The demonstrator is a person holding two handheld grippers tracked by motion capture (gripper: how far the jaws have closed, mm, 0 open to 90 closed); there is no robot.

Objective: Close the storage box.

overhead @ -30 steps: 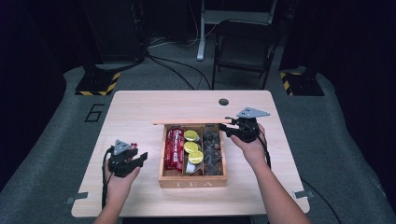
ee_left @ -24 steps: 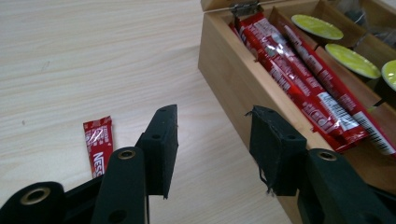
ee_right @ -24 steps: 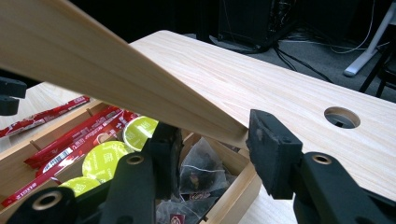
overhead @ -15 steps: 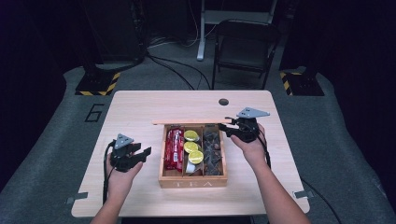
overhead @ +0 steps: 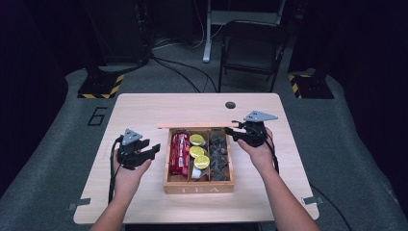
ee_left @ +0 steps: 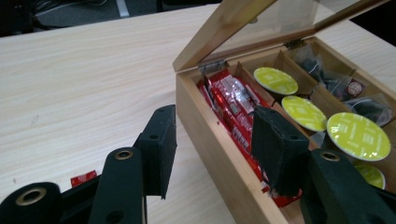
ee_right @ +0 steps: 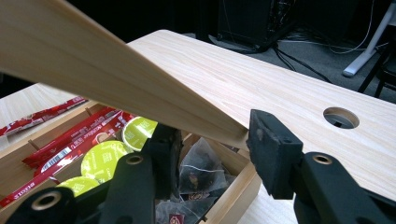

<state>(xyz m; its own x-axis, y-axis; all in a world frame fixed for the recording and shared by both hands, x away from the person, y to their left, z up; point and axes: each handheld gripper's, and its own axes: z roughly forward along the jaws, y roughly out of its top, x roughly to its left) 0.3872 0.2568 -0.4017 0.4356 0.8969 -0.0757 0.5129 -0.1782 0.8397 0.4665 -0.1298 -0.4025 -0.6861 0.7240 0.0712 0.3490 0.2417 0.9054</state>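
Note:
A wooden tea box (overhead: 199, 186) stands mid-table with its lid (overhead: 197, 126) raised. Its compartments hold red packets (overhead: 179, 153), yellow-green capsules (overhead: 197, 151) and dark tea bags (overhead: 219, 153). My right gripper (overhead: 232, 132) is at the lid's right end. In the right gripper view the lid's corner (ee_right: 205, 119) sits between the pads, and the gripper (ee_right: 212, 135) is shut on it. My left gripper (overhead: 151, 150) hovers left of the box, open with nothing in it (ee_left: 212, 140). A small red packet (ee_left: 84, 178) lies on the table under its jaws.
The light wooden table (overhead: 144, 110) has a round cable hole (overhead: 230, 105) at the back right. A folding chair (overhead: 252, 48) and cables stand on the floor beyond. Bare tabletop lies left and right of the box.
My left gripper has lifted off the table and edged toward the box. The right gripper and the lid have kept still.

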